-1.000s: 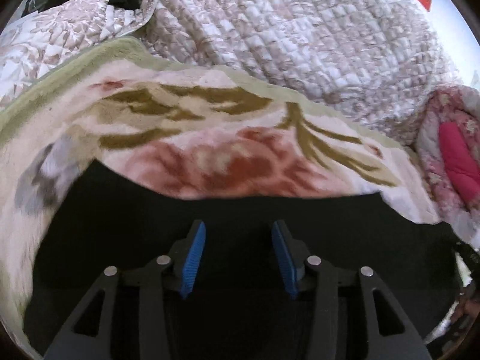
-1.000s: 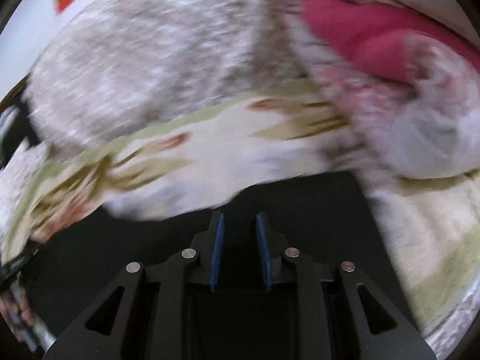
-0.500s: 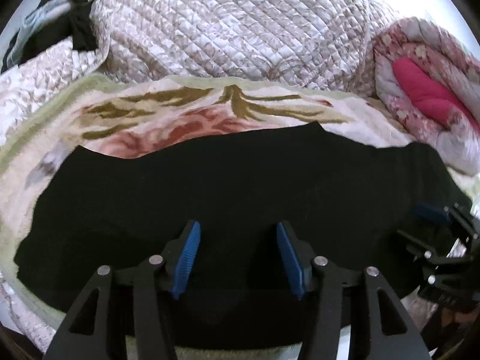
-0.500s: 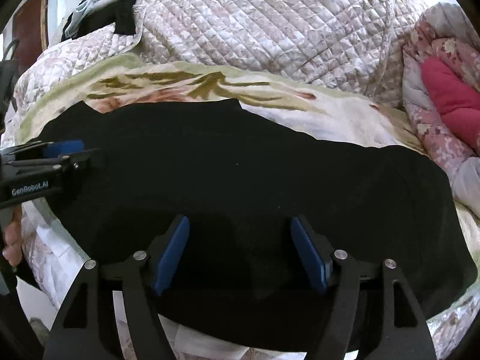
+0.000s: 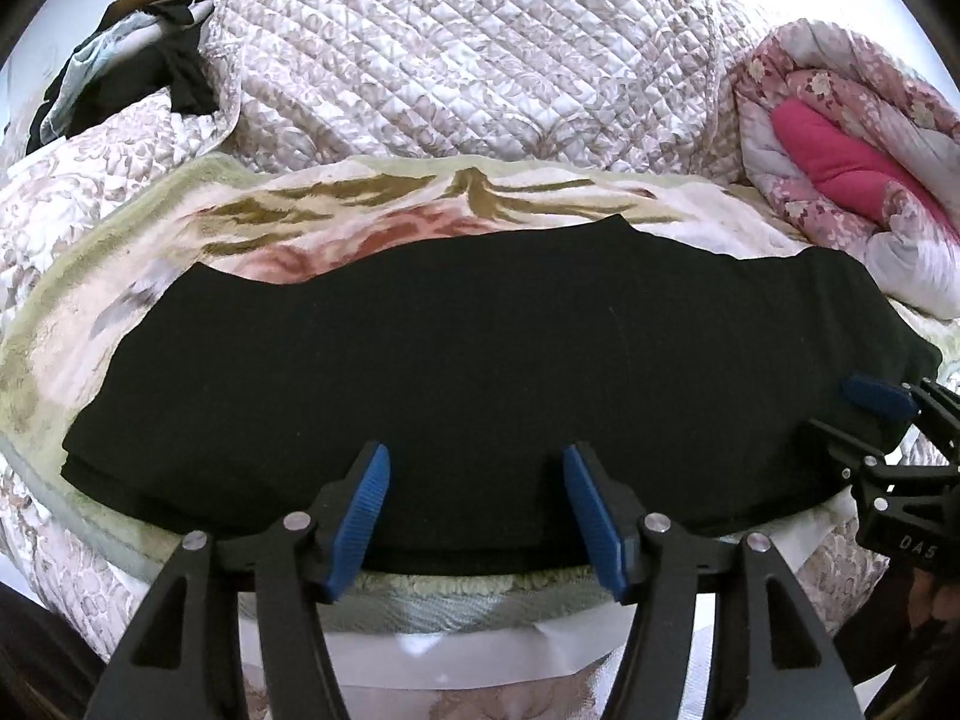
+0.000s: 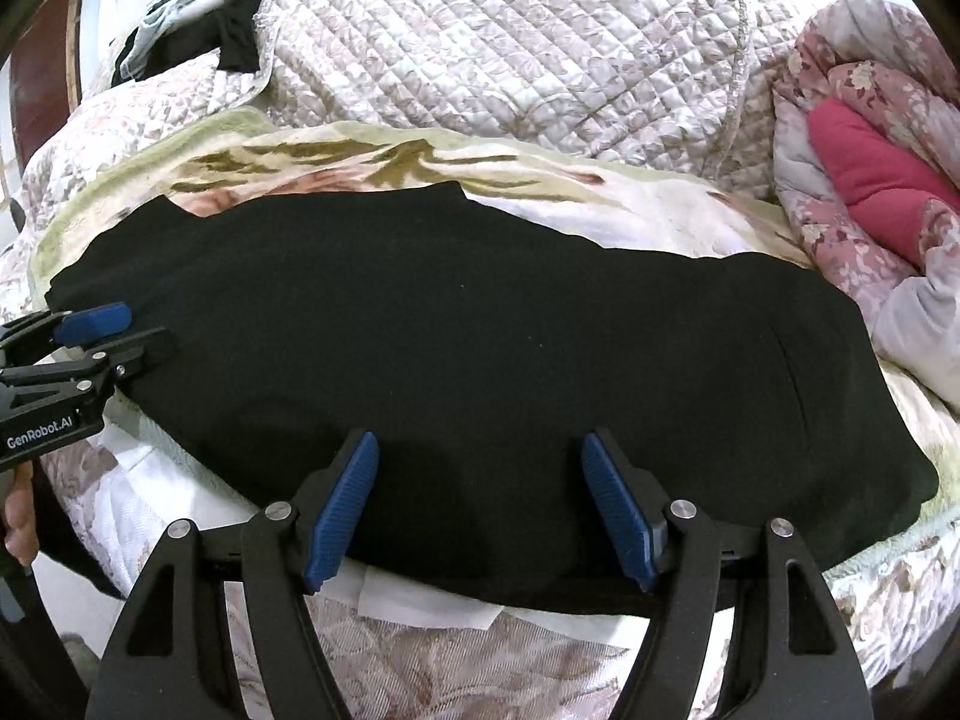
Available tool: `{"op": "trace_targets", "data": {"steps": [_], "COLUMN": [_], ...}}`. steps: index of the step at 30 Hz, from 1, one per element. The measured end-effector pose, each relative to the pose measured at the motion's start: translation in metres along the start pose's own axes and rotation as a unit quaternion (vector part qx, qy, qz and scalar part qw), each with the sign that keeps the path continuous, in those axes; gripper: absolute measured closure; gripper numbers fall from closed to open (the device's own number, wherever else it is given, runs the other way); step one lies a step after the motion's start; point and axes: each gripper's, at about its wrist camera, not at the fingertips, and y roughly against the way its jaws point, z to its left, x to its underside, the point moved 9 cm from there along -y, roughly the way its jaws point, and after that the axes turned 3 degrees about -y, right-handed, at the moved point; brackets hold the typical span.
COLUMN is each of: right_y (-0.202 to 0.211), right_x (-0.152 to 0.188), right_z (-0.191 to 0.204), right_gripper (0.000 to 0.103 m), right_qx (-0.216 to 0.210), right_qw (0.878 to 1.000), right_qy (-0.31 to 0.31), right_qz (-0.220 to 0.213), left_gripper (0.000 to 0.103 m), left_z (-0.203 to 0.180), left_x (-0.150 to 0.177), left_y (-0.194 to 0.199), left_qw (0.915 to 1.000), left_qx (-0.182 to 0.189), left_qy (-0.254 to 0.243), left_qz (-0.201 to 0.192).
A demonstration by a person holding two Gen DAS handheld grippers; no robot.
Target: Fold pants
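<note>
The black pants lie folded in a long band across the floral blanket, also seen in the right wrist view as pants. My left gripper hovers over their near edge toward the left end; its jaws are opening and the pads press on nothing. My right gripper stands open over the near edge toward the right end, nothing pinched. Each gripper shows in the other's view: the right gripper at the far right, the left gripper at the far left.
A quilted cover is heaped behind the blanket. A rolled pink floral duvet lies at the right. Dark clothes sit at the back left. The bed's near edge with white sheet runs under my fingers.
Both grippers have drawn back toward the bed's near edge, so the whole pants now show. The right jaws went from narrow over the cloth to wide; the left jaws widened too.
</note>
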Motion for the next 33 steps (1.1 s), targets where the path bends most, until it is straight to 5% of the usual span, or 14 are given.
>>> {"op": "trace_targets", "data": {"steps": [10, 13, 33], "right_y": [0.017, -0.003, -0.002], "right_x": [-0.016, -0.003, -0.006], "right_z": [0.010, 0.014, 0.016], "right_gripper": [0.032, 0.032, 0.032], "right_qx": [-0.031, -0.033, -0.030], "right_qw": [0.999, 0.999, 1.000], "right_qy": [0.004, 0.002, 0.001], "right_qz": [-0.040, 0.004, -0.006], "left_gripper": [0.040, 0.040, 0.040], "left_z": [0.062, 0.069, 0.064], "left_x": [-0.005, 0.001, 0.007], "left_y": [0.007, 0.003, 0.006], "left_qw": [0.9939, 0.9937, 0.9939], "left_qx": [-0.078, -0.082, -0.082], "left_qy": [0.077, 0.076, 0.074], "left_qz": [-0.007, -0.003, -0.002]}}
